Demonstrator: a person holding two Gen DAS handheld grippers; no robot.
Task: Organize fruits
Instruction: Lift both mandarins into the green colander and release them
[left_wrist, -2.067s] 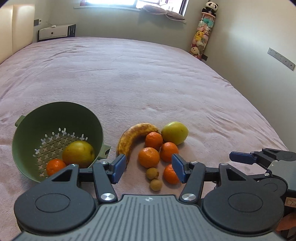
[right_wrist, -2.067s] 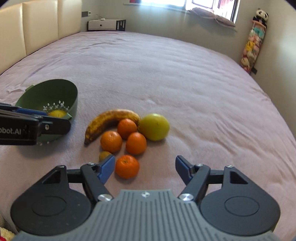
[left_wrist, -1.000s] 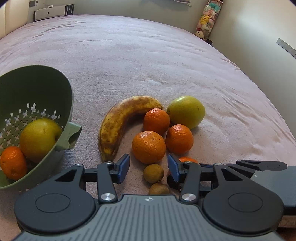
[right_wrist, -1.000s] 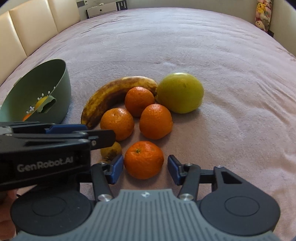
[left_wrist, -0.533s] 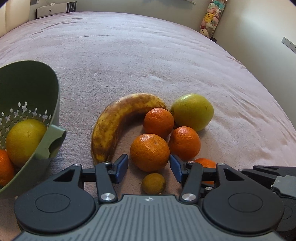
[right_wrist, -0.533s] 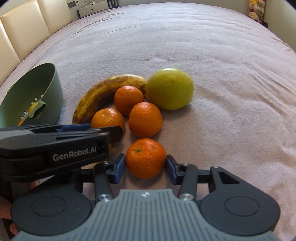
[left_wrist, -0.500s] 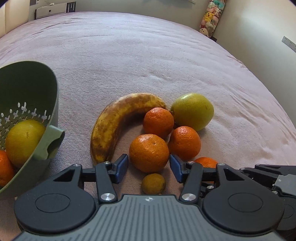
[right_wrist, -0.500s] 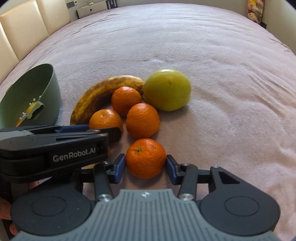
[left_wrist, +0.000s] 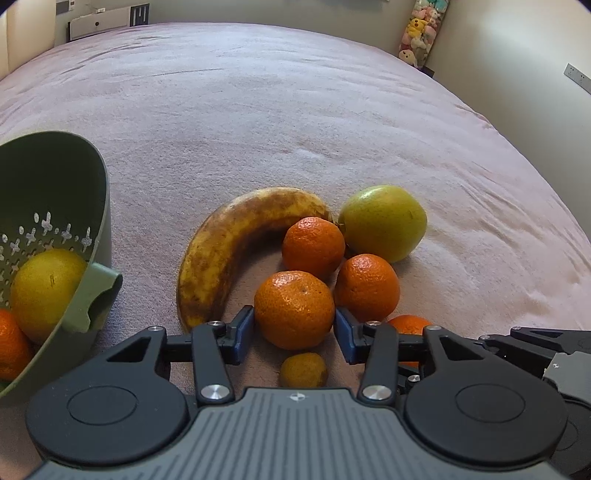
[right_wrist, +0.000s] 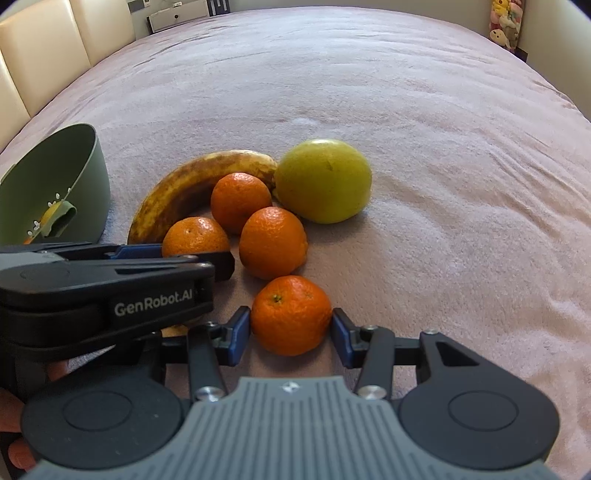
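Open bedspread (left_wrist: 295, 110) beyond the fruit cluster (left_wrist: 314, 251); colander (left_wrist: 74, 206) blocks left.

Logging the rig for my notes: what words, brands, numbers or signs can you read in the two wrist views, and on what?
"GenRobot.AI": white lettering on the side of the left gripper, seen in the right wrist view.
Nothing else is readable; the small round emblem on the right gripper body holds no legible text.
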